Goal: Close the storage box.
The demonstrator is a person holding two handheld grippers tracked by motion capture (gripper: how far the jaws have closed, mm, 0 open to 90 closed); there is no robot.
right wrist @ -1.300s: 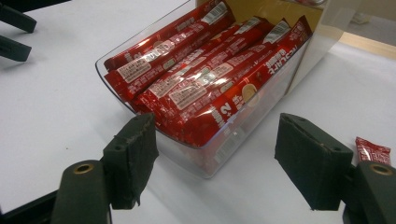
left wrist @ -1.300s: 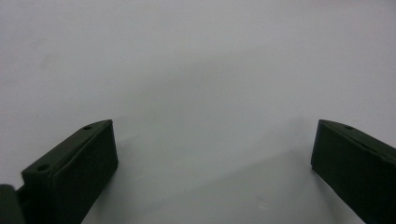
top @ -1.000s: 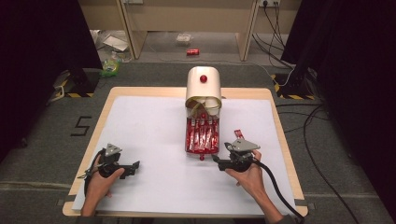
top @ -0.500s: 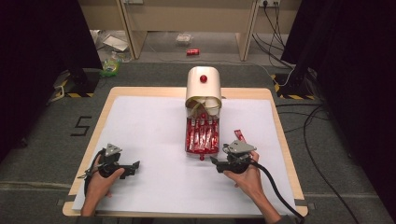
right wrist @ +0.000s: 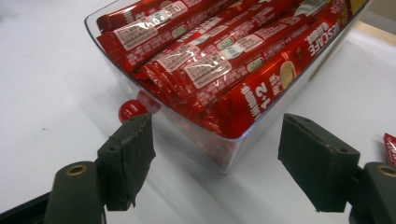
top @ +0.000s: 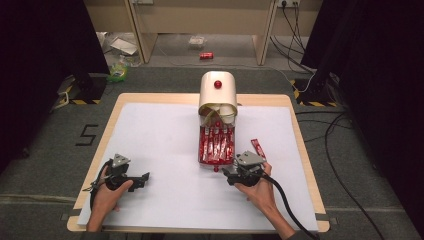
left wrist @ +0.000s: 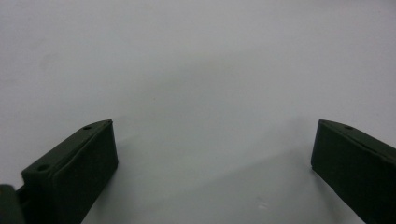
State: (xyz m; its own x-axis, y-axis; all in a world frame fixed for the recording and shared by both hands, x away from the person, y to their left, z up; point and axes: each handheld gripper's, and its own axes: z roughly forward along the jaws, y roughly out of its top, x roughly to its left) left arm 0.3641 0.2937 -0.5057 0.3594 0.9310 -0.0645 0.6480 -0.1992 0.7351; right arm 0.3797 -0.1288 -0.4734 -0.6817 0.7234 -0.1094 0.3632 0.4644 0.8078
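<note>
The high view is evenly lit from above; the white table (top: 160, 150) is bright, while both side edges of the frame fall into near black. Shadows are soft and short. The left gripper view is dim and greyish, with faint shadows beneath the jaws. In the right gripper view, glare glints off the red sachets (right wrist: 219, 56); the near jaws look slightly soft.

Red sachets (right wrist: 224, 60) with white label patches are lying in a clear drawer (right wrist: 196, 140) with a red knob (right wrist: 130, 110), showing against a cream dispenser (top: 218, 95) bearing a red button (top: 218, 84), while black-jawed grippers are resting on white paper (top: 165, 145) over a pale wooden table (top: 300, 145).
</note>
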